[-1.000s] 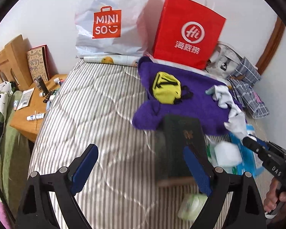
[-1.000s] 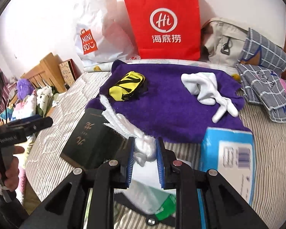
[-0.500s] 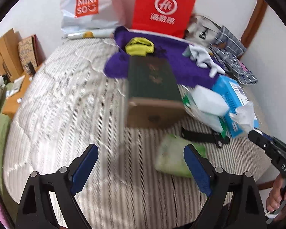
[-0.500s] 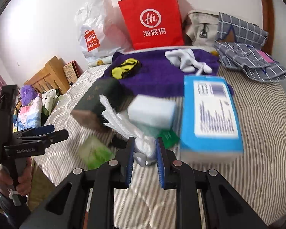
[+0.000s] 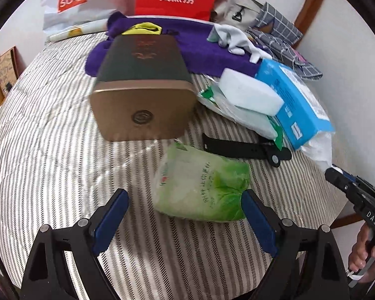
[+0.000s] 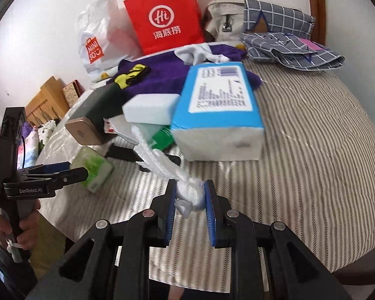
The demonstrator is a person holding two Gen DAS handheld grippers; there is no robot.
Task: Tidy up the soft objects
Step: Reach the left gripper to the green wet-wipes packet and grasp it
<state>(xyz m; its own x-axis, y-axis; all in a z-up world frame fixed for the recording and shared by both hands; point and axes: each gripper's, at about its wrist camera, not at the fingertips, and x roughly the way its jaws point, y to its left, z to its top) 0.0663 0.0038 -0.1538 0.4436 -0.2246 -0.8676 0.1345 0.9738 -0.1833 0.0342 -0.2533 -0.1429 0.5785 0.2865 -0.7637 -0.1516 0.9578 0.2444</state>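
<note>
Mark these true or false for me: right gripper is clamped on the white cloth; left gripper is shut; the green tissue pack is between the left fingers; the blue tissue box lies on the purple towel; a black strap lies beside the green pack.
1. The right gripper is clamped on the white cloth. True.
2. The left gripper is shut. False: its jaws stand wide open.
3. The green tissue pack sits between the left fingers, ungripped. True.
4. The blue tissue box lies on the purple towel. False: it lies on the striped bedcover, nearer than the towel.
5. A black strap lies beside the green pack. True.
</note>
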